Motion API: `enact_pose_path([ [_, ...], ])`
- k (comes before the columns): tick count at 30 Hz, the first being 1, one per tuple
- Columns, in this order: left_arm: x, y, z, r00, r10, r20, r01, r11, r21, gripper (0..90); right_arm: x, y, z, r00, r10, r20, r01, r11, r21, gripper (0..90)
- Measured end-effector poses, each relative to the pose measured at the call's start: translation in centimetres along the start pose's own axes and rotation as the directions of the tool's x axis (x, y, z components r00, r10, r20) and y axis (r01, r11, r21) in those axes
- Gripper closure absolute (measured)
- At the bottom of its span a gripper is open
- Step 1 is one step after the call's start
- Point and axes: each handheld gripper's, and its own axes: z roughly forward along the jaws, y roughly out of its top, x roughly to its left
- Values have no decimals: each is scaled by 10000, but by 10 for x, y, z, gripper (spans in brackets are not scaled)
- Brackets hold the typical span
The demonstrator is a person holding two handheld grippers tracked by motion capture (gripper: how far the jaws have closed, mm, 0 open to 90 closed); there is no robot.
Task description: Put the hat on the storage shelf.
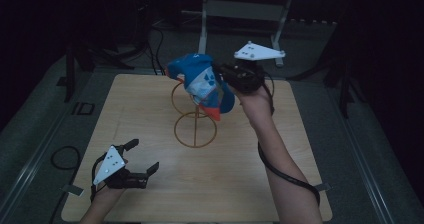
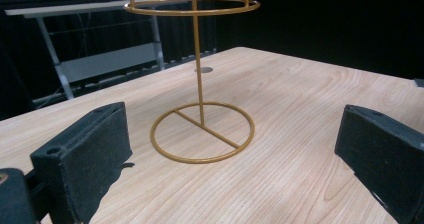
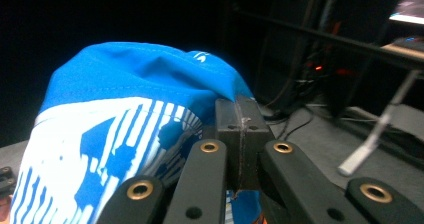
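A blue and white cap [image 1: 200, 81] with an orange edge hangs over the top of a gold wire stand [image 1: 195, 129] at the middle of the table. My right gripper [image 1: 220, 71] is shut on the cap's right side, pinching the blue cloth [image 3: 150, 89] between its pressed-together jaws. The right gripper [image 3: 241, 129] holds the cap up at the stand's upper ring. My left gripper [image 1: 142, 156] is low at the front left, open and holding nothing. Between the left gripper's wide-apart fingers [image 2: 85, 154], the stand's round base [image 2: 202, 131] and thin pole show ahead.
The wooden tabletop [image 1: 150, 199] lies on a grey floor. A cable [image 1: 285, 174] trails from my right gripper along the forearm. A metal frame [image 1: 240, 9] stands behind the table in the dark. A small round hole [image 2: 203, 69] marks the table beyond the stand.
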Motion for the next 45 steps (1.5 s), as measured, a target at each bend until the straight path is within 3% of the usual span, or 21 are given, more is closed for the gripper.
enact_pose_path([
  [7, -1, -10, -2, 9992, -362, -195, 359, 9992, -196, 15, 14, -7, 43, 9964, 61, -850, 2, 9973, 737, 900],
  [14, 1, -18, -4, 9970, -691, -353, 682, 9973, -265, 15, 25, -15, 67, 9911, 94, -1330, 61, 9933, 1153, 900],
  [17, 2, -19, -5, 9968, -710, -365, 698, 9970, -336, 16, 28, -16, 73, 9913, -35, -1314, 199, 9921, 1238, 900],
  [22, 2, -21, -5, 9963, -741, -429, 727, 9968, -332, 16, 24, -25, 88, 9937, 132, -1116, 82, 9820, 1885, 900],
  [32, 0, -25, -2, 9966, -751, -344, 745, 9971, -183, 16, 5, -38, 71, 9975, 412, -573, -300, 9823, 1851, 900],
  [36, 0, -25, -1, 9973, -675, -299, 672, 9977, -108, 16, -1, -44, 65, 9953, 688, -688, -551, 9814, 1842, 896],
  [40, 0, -26, 0, 9964, -802, -274, 799, 9967, -144, 16, -2, -48, 60, 9930, 837, -829, -697, 9848, 1592, 788],
  [45, 1, -27, 1, 9969, -756, -218, 753, 9971, -117, 16, -4, -54, 57, 9940, 876, -658, -754, 9826, 1698, 726],
])
